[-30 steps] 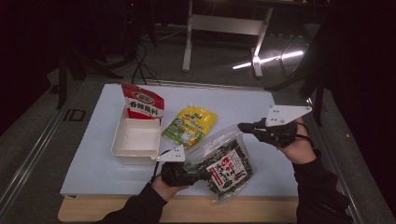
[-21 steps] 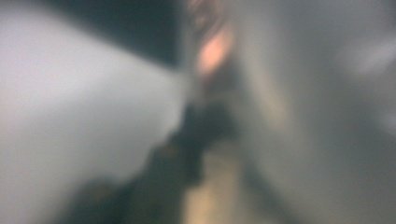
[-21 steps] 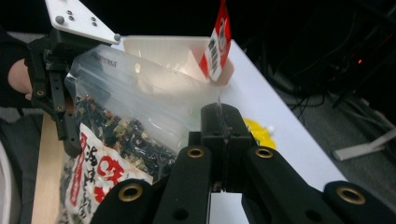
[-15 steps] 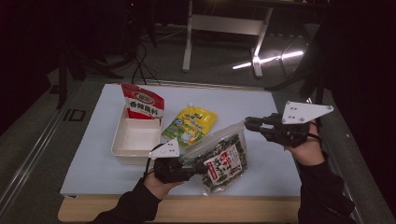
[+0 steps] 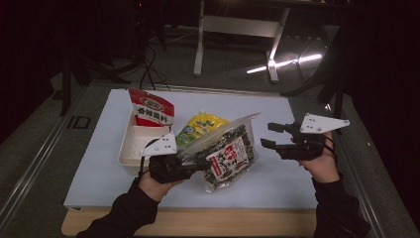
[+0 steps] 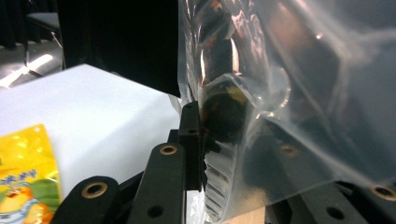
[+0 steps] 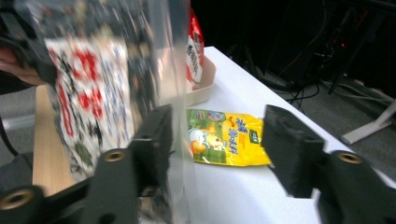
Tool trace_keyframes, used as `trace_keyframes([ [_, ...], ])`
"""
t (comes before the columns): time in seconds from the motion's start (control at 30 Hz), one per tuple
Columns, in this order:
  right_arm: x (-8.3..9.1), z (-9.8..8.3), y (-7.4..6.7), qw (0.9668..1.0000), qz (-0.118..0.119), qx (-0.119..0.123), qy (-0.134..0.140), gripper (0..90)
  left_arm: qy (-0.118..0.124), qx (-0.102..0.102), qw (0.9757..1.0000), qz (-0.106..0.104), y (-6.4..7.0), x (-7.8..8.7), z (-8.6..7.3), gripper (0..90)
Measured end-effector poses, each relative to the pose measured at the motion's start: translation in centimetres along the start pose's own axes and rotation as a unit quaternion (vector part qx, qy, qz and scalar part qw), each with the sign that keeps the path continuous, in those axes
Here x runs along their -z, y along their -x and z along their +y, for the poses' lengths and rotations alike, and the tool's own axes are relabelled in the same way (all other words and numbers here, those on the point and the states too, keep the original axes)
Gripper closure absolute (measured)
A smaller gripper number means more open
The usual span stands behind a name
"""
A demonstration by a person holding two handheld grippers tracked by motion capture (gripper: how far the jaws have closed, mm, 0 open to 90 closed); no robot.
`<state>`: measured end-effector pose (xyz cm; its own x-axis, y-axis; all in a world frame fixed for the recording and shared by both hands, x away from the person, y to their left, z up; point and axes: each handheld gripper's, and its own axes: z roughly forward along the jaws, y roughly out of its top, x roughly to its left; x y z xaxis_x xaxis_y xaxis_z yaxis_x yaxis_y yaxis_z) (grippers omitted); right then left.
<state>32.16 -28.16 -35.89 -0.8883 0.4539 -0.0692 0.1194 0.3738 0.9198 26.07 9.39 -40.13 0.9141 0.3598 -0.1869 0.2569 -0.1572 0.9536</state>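
Observation:
A clear bag (image 5: 229,151) of dark snacks with a red-and-white label hangs tilted above the white table (image 5: 297,178). My left gripper (image 5: 197,163) is shut on its lower left edge; in the left gripper view the film (image 6: 289,93) is pinched at the jaws (image 6: 205,140). My right gripper (image 5: 266,135) stands just right of the bag; its jaws have just been opening. In the right gripper view they (image 7: 219,149) are wide apart, with the bag's (image 7: 88,88) clear edge loose beside the left jaw.
A yellow packet (image 5: 203,126) (image 7: 224,137) (image 6: 23,186) lies flat behind the bag. A red packet (image 5: 151,111) (image 7: 194,46) stands in a white tray (image 5: 130,148) at the left. The wooden table edge (image 5: 198,228) runs along the front.
The right gripper has let go of the bag's upper edge, opened and drawn away to the right. The left gripper has lifted the bag, which now stands more upright.

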Motion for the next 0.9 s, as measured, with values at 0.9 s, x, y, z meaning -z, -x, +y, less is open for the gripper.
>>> trace_keyframes([
  [0.9, -3.5, -5.7, -0.4, 0.9971, 0.007, -0.066, 0.037, 14.4, -0.008, -0.026, 0.9949, 0.098, -3.6, 9.1, 3.7, 76.3],
])
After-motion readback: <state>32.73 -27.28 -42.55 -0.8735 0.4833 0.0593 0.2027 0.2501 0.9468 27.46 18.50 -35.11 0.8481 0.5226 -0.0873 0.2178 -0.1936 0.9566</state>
